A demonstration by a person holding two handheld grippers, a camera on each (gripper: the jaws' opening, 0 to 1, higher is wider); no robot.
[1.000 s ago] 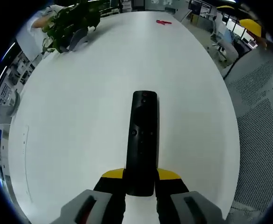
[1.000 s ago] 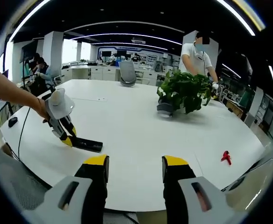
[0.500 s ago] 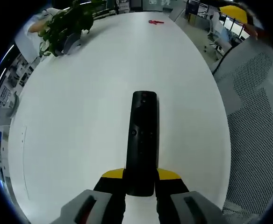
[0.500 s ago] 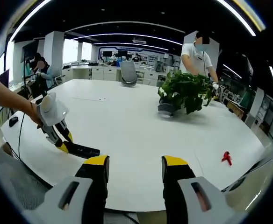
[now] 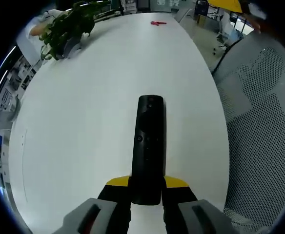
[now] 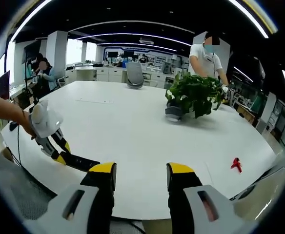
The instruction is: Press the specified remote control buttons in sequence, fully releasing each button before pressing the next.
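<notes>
A long black remote control (image 5: 148, 146) points away from me over the white table (image 5: 84, 107) in the left gripper view. My left gripper (image 5: 146, 185) is shut on the remote's near end, its yellow-tipped jaws pressing both sides. In the right gripper view that same left gripper (image 6: 59, 155) comes in from the left, held by a person's arm, with the remote (image 6: 80, 163) sticking out low over the table (image 6: 132, 131). My right gripper (image 6: 140, 174) is open, with nothing between its yellow-tipped jaws, a little right of the remote.
A potted green plant (image 6: 193, 95) stands at the table's far side, also seen as the plant (image 5: 67, 27). A small red object (image 6: 236, 164) lies near the right edge. A mesh chair back (image 5: 262, 136) sits beside the table. People stand and sit beyond the table.
The left gripper with the remote has moved down and toward the table's near edge in the right gripper view. The left view has shifted, with more of the chair showing.
</notes>
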